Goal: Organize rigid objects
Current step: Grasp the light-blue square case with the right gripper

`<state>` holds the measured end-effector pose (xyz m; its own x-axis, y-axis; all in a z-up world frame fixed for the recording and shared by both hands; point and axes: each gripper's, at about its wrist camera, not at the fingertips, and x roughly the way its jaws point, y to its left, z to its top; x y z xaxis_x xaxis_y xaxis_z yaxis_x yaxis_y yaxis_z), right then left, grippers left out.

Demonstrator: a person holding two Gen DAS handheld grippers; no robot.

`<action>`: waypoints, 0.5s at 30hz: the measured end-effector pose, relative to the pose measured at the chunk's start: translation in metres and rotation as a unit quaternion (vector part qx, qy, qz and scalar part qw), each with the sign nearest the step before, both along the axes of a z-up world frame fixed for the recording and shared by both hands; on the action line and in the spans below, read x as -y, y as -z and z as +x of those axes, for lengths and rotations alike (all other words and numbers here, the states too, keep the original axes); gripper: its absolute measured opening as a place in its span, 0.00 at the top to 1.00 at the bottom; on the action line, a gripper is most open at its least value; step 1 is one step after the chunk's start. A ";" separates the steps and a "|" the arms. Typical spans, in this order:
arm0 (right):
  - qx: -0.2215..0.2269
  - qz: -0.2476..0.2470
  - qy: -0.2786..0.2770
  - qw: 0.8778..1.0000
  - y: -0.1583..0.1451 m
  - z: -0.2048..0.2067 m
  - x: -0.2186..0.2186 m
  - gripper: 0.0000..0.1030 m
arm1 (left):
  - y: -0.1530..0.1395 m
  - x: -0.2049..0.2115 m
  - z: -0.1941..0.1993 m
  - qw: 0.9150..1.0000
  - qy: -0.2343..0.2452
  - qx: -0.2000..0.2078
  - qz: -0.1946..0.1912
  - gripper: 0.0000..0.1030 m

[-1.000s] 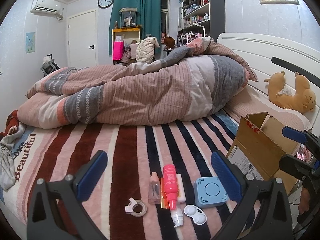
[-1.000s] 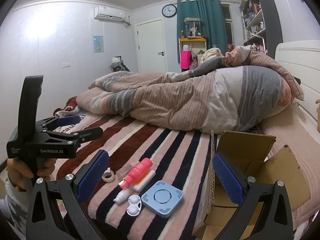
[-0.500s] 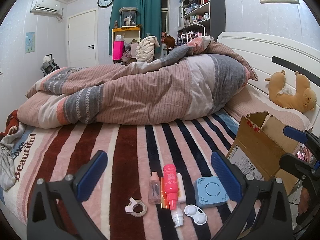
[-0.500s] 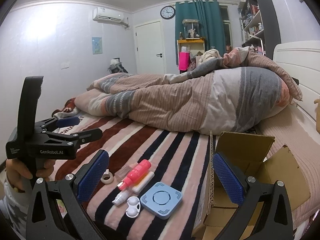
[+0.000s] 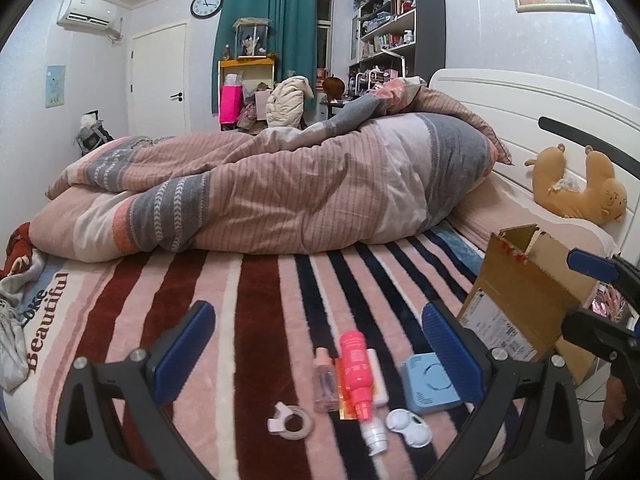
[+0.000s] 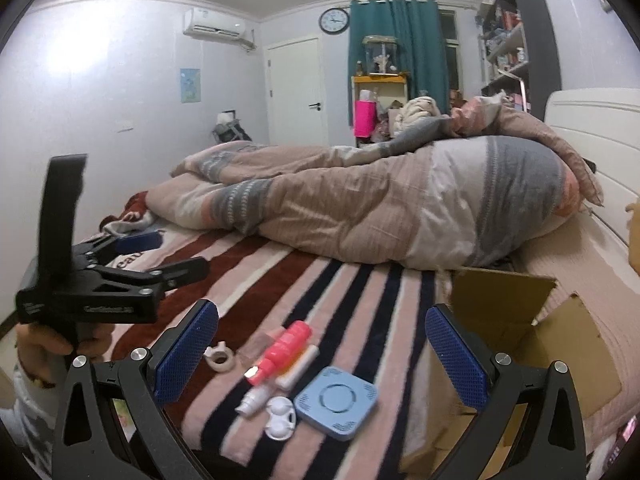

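Small objects lie on the striped blanket (image 5: 260,300) near the bed's front edge: a pink spray bottle (image 5: 355,364) (image 6: 285,346), a small clear bottle (image 5: 325,378), a white tube (image 5: 378,376), a tape ring (image 5: 291,423) (image 6: 219,359), a white lens case (image 5: 409,432) (image 6: 281,422) and a blue square device (image 5: 430,384) (image 6: 337,400). An open cardboard box (image 5: 528,300) (image 6: 532,344) stands to their right. My left gripper (image 5: 316,348) is open and empty above the objects. My right gripper (image 6: 322,352) is open and empty, hovering over them.
A bunched striped duvet (image 5: 260,188) fills the middle of the bed. A brown plush toy (image 5: 576,188) lies by the white headboard (image 5: 540,104). Crumpled clothes (image 5: 12,320) sit at the bed's left edge. Shelves (image 5: 400,28) and a door (image 5: 160,80) stand behind.
Both grippers have dipped slightly toward the objects; the right wrist view has shifted a little lower and closer. Both stay open and nothing has been picked up.
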<state>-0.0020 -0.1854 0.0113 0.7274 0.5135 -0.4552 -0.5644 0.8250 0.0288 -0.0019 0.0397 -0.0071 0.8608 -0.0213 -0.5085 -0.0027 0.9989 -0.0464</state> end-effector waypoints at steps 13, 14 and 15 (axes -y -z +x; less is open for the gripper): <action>-0.162 -0.052 0.036 0.985 0.096 0.036 -0.064 0.17 | 0.037 -0.044 0.017 0.999 -0.002 -0.043 0.021 0.00; -0.173 -0.058 0.053 0.982 0.106 0.042 -0.063 0.16 | 0.040 -0.045 0.020 0.999 -0.002 -0.046 0.023 0.00; -0.181 -0.063 0.063 0.979 0.112 0.046 -0.062 0.15 | 0.044 -0.046 0.023 0.998 -0.003 -0.051 0.024 0.00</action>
